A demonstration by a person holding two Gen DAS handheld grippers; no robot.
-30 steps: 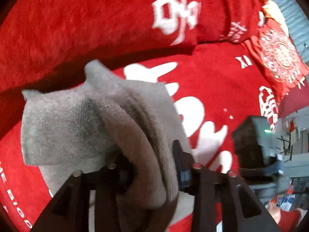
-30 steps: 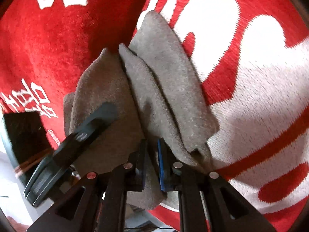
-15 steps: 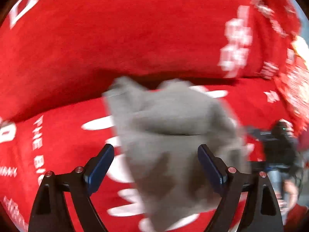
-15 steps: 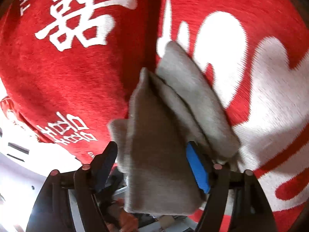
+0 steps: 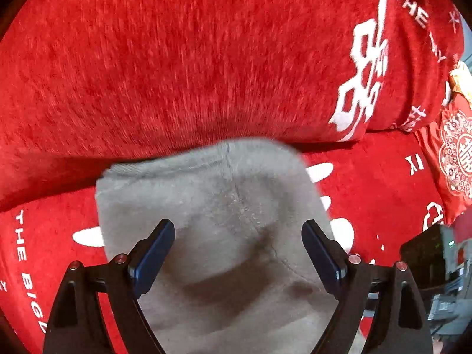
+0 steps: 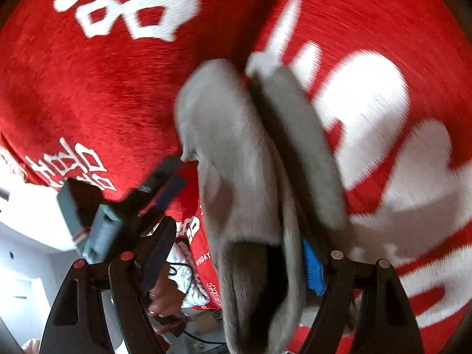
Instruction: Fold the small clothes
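A small grey fleece garment [image 5: 224, 206] lies on the red seat cover, its far edge against the back cushion. My left gripper [image 5: 239, 250] hovers over it pointing steeply down, jaws wide open, with the cloth under the gap and clear of both pads. In the right wrist view the same garment [image 6: 236, 162] shows as folded layers, blurred. My right gripper [image 6: 236, 256] is open around its near end; cloth lies against the blue right pad [image 6: 312, 265], while the left finger stands clear. The left gripper's fingers [image 6: 165, 185] appear at that view's left.
The red back cushion [image 5: 206, 59] with white characters rises right behind the garment. A red pillow [image 5: 454, 162] with a round emblem lies at the far right. The right tool's dark housing [image 5: 424, 253] is at the seat's right. Past the seat edge, a hand [image 6: 159, 301] and white floor.
Both grippers were shut on the bunched grey garment a second ago; both have opened and let it go. The garment now lies flatter on the seat, and the left gripper has shifted sideways over it.
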